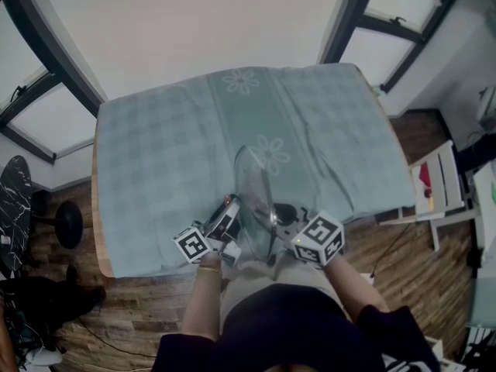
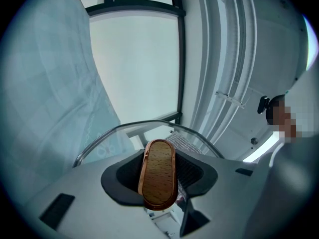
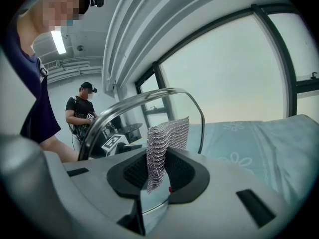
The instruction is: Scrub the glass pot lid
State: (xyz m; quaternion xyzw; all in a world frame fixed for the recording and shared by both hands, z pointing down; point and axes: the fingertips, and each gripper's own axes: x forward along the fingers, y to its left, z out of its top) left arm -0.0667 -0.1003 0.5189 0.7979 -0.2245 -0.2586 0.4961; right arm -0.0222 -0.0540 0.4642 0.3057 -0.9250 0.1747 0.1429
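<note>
Holding round glass pot lid (image 1: pixel 260 188) upright above teal checked tablecloth (image 1: pixel 155 169), near table's front edge, between my two claws. Left gripper (image 1: pixel 229 211) clamped on lid's oval wooden handle (image 2: pixel 158 173). Right gripper (image 1: pixel 285 214) pinching silver chain-mesh scrubber (image 3: pixel 167 143). Mesh sits right at glass on face opposite handle; contact I can't confirm.

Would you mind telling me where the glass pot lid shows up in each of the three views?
Head view: the glass pot lid stands on edge, just below centre.
Left gripper view: the lid arches across the lower middle, behind its wooden knob.
Right gripper view: the lid arches through the centre, behind the mesh scrubber.
Shared landmark: the flowered tablecloth.
</note>
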